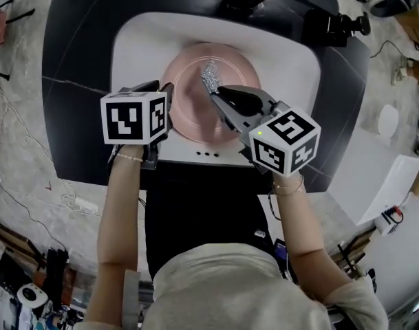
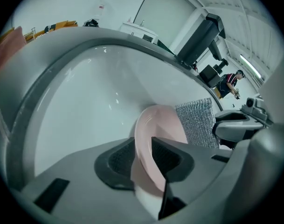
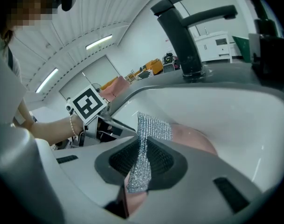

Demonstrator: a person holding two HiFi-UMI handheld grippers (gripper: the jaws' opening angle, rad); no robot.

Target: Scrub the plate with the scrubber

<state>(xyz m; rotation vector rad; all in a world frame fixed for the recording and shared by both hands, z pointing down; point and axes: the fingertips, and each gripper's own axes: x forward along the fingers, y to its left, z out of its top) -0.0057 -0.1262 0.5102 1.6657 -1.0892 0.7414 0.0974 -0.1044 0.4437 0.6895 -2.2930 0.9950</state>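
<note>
Between the left gripper's (image 2: 142,149) jaws sits the plate (image 2: 162,122); right gripper (image 3: 141,157) pinches scrubber (image 3: 154,127).

A dark desk (image 1: 71,60) with a thin pale line across its left part carries a white sink (image 1: 137,43) set into its middle, a rounded basin with a broad rim. A pink plate (image 1: 185,88) lies in the basin, roughly centred. Three small dark holes (image 1: 207,154) sit in a row on the near rim. A dark tap (image 3: 181,36) stands at the far edge of the sink, its spout reaching out over the basin. Right of the tap, a black boxy thing (image 1: 336,25) rests on the desk beside the sink. The desk stands on a mottled grey floor (image 1: 23,136), where thin cables (image 1: 37,212) trail at the left
</note>
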